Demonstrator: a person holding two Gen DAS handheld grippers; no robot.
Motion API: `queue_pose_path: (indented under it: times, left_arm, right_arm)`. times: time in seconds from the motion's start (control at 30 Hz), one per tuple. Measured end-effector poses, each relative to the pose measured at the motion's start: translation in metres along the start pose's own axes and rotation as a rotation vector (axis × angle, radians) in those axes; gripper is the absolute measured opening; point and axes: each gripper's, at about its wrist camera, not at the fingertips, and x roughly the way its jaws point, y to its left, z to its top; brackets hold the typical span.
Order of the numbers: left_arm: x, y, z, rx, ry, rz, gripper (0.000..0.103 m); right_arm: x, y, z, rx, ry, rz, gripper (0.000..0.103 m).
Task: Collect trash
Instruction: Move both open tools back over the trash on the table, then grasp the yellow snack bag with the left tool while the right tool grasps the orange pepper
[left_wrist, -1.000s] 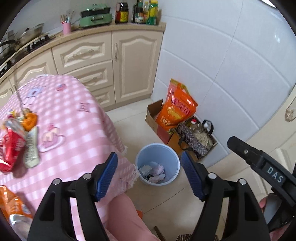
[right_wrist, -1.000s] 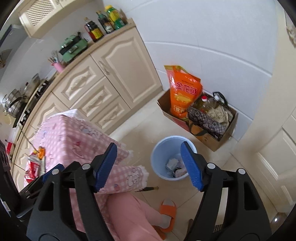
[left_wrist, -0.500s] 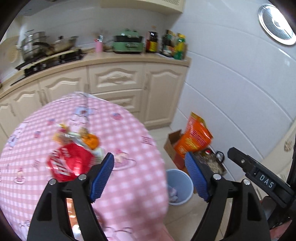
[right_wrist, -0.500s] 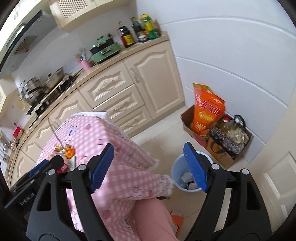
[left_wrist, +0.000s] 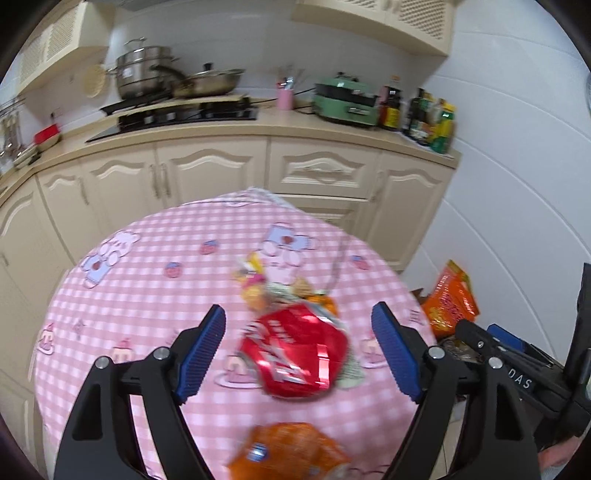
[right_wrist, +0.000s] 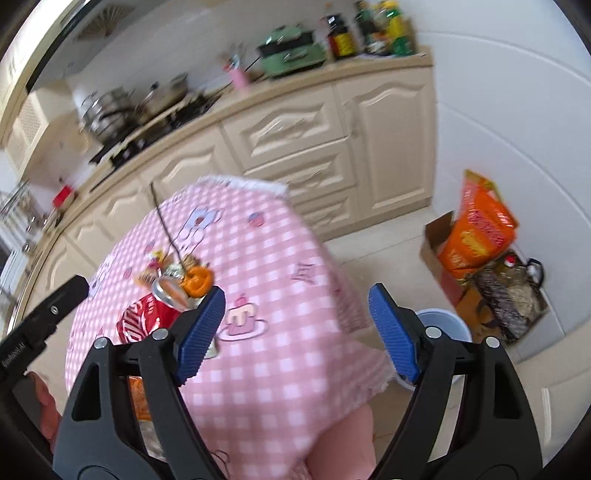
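Left gripper (left_wrist: 298, 352) jaws spread wide, nothing between the blue pads (left_wrist: 201, 354), touching nothing; it hangs above the table (left_wrist: 140, 295) and points down at it. In the left view the red wrapper (left_wrist: 295, 354) shows in the gap between the fingers but lies flat on the table below, not gripped. Right gripper (right_wrist: 295, 332) also spread wide, pads (right_wrist: 393, 334) bare, empty; it hangs over the table's right edge, the pink checked cloth below. Trash sits on the table in one loose cluster: red wrapper at the near middle, an orange peel (right_wrist: 197, 280) just behind it, a crushed can (right_wrist: 168, 290) touching the peel's left side, small yellow scraps (left_wrist: 251, 273) behind those, a thin dark stick (right_wrist: 164, 225) rising from the cluster toward the table's far edge. An orange bag (left_wrist: 291, 454) lies at the table's near edge, blurred. A blue bin (right_wrist: 443, 326) stands on the floor just right of the table, partly hidden by the right finger; contents cannot be told. Right of the table against the wall: a cardboard box (right_wrist: 436, 240) with an orange sack (right_wrist: 476, 229) in it and a dark patterned bag (right_wrist: 509, 291) beside it. Behind the table, cream cabinets (left_wrist: 207, 177) with pots (left_wrist: 144, 72) on a stove, a green cooker (left_wrist: 343, 101) and bottles (left_wrist: 432, 118) on the counter. The right gripper's black body shows at the right edge of the left view.
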Motion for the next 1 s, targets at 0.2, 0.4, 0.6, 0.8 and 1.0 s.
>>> queue_pose_path:
  times: [0.2, 0.4, 0.6, 0.8, 1.0]
  left_arm:
    - [0.023, 0.040, 0.007, -0.064, 0.049, 0.030, 0.080]
    - [0.051, 0.067, 0.009, -0.108, 0.112, 0.040, 0.080]
    - [0.078, 0.078, 0.008, -0.118, 0.178, 0.044, 0.080]
    - [0.101, 0.079, 0.012, -0.104, 0.231, 0.019, 0.080]
    - [0.115, 0.073, 0.014, -0.092, 0.247, -0.007, 0.080]
  right_arm:
    - [0.043, 0.031, 0.008, -0.101, 0.061, 0.030, 0.079]
    - [0.082, 0.054, 0.013, -0.173, 0.129, 0.060, 0.079]
    - [0.113, 0.071, 0.014, -0.216, 0.186, 0.096, 0.079]
    - [0.130, 0.087, 0.013, -0.260, 0.199, 0.124, 0.079]
    - [0.132, 0.100, 0.006, -0.358, 0.181, 0.141, 0.056]
